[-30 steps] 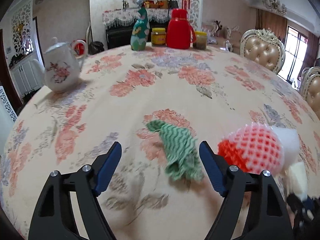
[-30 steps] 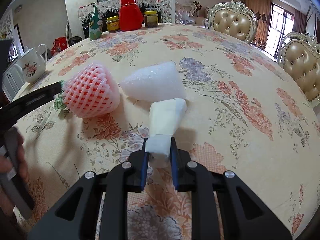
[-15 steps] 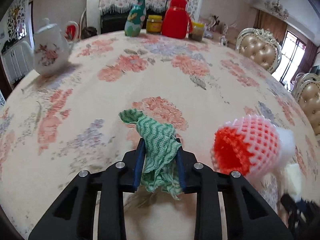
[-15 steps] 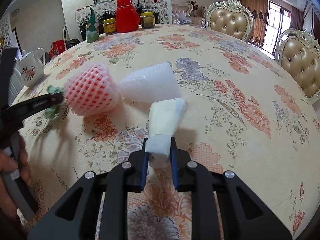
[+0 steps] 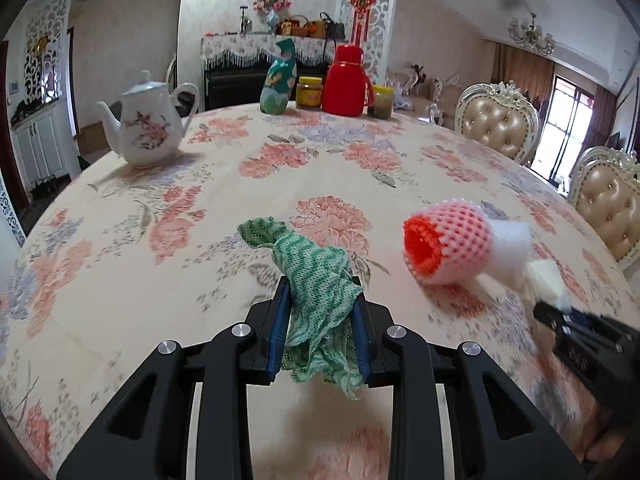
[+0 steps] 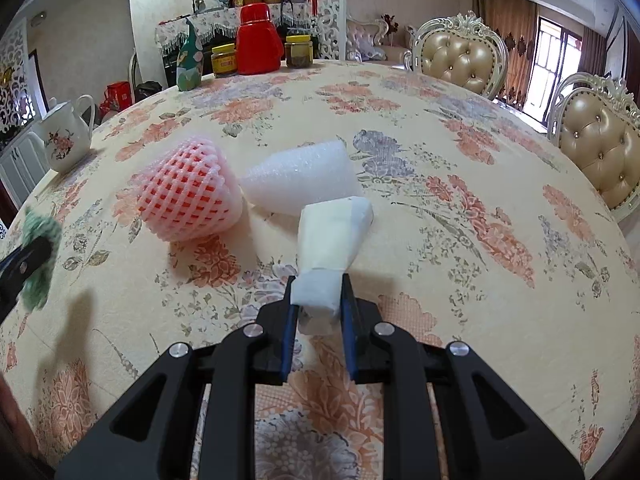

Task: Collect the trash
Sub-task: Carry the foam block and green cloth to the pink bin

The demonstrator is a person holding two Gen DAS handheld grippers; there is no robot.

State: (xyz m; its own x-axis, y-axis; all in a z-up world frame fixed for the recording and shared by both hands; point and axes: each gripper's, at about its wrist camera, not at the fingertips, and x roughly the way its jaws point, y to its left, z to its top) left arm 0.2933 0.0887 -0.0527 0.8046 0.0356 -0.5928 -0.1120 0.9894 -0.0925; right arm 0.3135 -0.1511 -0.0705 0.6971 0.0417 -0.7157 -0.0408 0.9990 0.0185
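My left gripper (image 5: 320, 300) is shut on a green knitted cloth (image 5: 316, 280), which hangs lifted off the floral tablecloth; the same cloth (image 6: 38, 256) shows at the left edge of the right wrist view. My right gripper (image 6: 318, 288) is shut on a folded white paper piece (image 6: 332, 236) that rests on the table. Just beyond it lie a pink-and-red foam fruit net (image 6: 188, 194) and a white foam sleeve (image 6: 300, 182), side by side. In the left wrist view the fruit net (image 5: 448, 246) lies to the right, with the right gripper (image 5: 560, 312) at the lower right.
A white floral teapot (image 5: 144, 128) stands at the far left of the round table (image 5: 120, 300). At the back edge stand a red thermos (image 5: 344, 82), a green bottle (image 5: 278, 80) and two jars (image 5: 309, 93). Padded chairs (image 6: 460, 56) line the right side.
The left gripper's jaws closed on the green cloth, then raised it off the table and moved back from the fruit net. The right gripper stayed put, still holding the white paper.
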